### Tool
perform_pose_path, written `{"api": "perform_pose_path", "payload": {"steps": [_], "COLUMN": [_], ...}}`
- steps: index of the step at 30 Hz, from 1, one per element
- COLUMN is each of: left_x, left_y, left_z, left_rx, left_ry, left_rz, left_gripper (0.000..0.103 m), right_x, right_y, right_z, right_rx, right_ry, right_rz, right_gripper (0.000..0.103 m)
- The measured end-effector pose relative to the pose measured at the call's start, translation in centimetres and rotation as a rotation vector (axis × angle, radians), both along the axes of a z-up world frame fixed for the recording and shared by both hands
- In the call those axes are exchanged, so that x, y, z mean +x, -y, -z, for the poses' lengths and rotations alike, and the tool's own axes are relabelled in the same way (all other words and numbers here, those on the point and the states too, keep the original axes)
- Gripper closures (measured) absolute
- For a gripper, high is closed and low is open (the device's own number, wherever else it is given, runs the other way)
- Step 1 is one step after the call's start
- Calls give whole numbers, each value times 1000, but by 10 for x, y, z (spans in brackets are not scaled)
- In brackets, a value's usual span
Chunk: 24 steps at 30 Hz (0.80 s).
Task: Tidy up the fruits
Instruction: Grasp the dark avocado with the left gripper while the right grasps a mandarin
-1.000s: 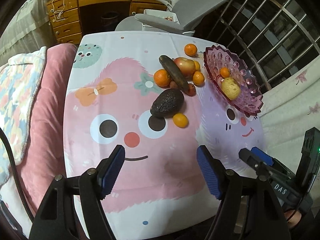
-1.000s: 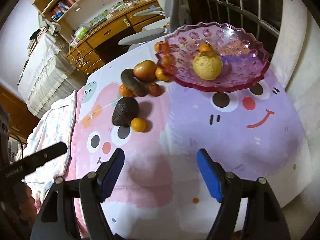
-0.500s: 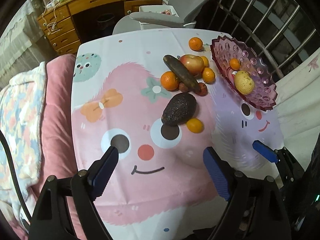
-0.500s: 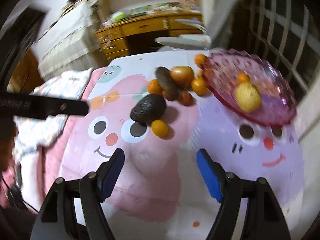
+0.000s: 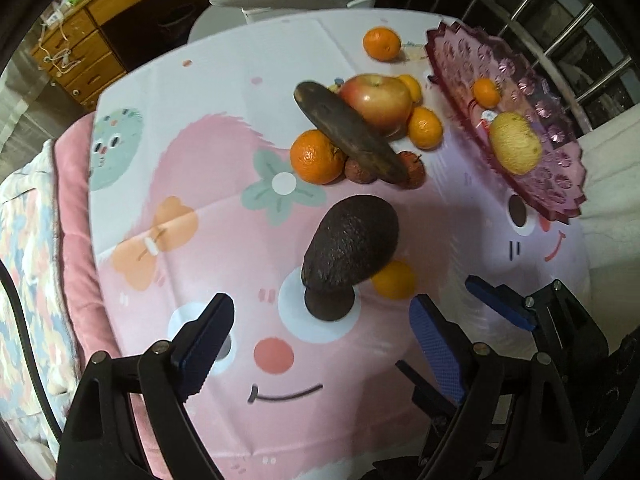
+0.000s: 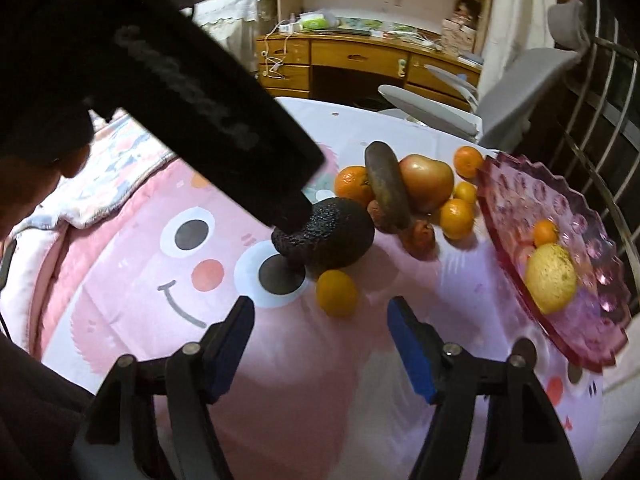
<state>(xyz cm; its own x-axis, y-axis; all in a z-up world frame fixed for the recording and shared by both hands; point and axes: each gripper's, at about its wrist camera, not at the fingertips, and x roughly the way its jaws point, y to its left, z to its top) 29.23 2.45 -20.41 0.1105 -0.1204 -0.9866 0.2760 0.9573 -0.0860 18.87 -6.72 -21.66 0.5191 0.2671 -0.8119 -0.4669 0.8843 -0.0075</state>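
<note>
A dark avocado (image 5: 352,240) lies mid-table with a small orange (image 5: 394,280) beside it. Behind them are an apple (image 5: 378,102), a dark banana (image 5: 350,136) and several oranges. A pink glass dish (image 5: 560,160) at the right holds a yellow fruit (image 5: 514,142) and a small orange (image 5: 486,92). My left gripper (image 5: 320,344) is open, just short of the avocado. My right gripper (image 6: 320,340) is open, close to the small orange (image 6: 337,293); the avocado (image 6: 332,232) and dish (image 6: 592,320) lie beyond. The right gripper's fingertips (image 5: 500,306) show in the left wrist view.
A cartoon-print cloth (image 5: 224,184) covers the table. A pink quilted bed (image 5: 68,208) lies along the left edge. A grey chair (image 6: 516,92) and a wooden desk (image 6: 360,56) stand behind the table. A metal railing (image 5: 560,28) is at the right.
Both grippers have moved forward and lower over the table toward the avocado and the small orange. The right gripper has swung left. Both stay open.
</note>
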Motion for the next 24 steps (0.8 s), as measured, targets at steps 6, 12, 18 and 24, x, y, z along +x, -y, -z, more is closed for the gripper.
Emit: {"api": "perform_pose_path", "payload": {"steps": [6,12,18,24], "left_x": [21,29,34,37], "left_y": [-3,6,19,31], "left_z": [29,47,61,65], "left_rx": [-46,-63,-42,-31], "left_ry": [-47,-56,-66,-36], "left_rz": [-23,24,45,89], "left_gripper": [15,15,15,26], "right_x": [18,26,31,35], "right_y": [4,4,1,8], "right_z": [24,36,46,48], "right_rx": [21,48,63,101], "right_ry": [-26,-44,-65,-90], "right_rz": [-9,-14,-16,4], "right_gripper": [46,56,64,72]}}
